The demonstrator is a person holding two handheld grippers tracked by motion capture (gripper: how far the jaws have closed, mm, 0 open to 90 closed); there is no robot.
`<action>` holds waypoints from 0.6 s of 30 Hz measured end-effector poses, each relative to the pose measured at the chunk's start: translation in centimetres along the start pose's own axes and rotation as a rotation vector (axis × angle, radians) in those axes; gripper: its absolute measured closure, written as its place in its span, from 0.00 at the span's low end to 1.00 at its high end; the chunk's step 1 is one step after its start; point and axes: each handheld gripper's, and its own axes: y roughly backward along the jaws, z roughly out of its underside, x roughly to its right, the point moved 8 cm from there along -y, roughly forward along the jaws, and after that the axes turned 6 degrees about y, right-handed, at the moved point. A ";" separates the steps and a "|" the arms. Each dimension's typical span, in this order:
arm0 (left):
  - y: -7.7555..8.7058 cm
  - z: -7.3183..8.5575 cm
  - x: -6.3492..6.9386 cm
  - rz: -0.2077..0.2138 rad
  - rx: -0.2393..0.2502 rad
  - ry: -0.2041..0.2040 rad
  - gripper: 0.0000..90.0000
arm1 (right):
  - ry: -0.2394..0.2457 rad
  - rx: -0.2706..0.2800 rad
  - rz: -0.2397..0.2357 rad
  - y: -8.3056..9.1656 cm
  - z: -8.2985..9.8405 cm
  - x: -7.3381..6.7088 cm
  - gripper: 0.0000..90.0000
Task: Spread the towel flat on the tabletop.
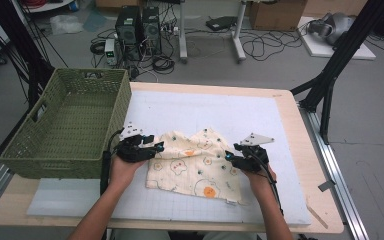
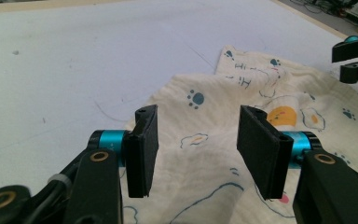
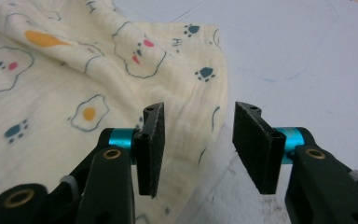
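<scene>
Cloth (image 1: 195, 165) lies rumpled at frame ctr-bottom on the white mat (image 1: 230, 115), w/ left gripper (image 1: 156, 148) and right gripper (image 1: 228, 157) both released at its side edges, jaws apart, nothing pinched; risk: closing too shallow grabs one layer only, fold slips.

The green basket (image 1: 65, 130) walled off the table's (image 1: 300, 150) left side, close beside the left tool (image 1: 152, 148). Beyond the cloth (image 1: 195, 165) and right of the right tool (image 1: 232, 157), the white mat (image 1: 205, 107) lay open.
</scene>
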 end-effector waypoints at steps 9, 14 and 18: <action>-0.3 0.0 -0.2 -0.005 0.001 0.009 0.50 | -0.016 -0.080 -0.071 -2.0 1.0 -0.7 0.90; -0.5 0.0 -0.3 -0.004 0.004 0.020 0.50 | 0.062 -0.134 -0.037 -0.6 1.6 -0.8 0.95; -0.9 0.3 -0.5 -0.005 -0.009 0.027 0.49 | 0.077 -0.182 -0.025 1.0 2.7 -0.5 0.93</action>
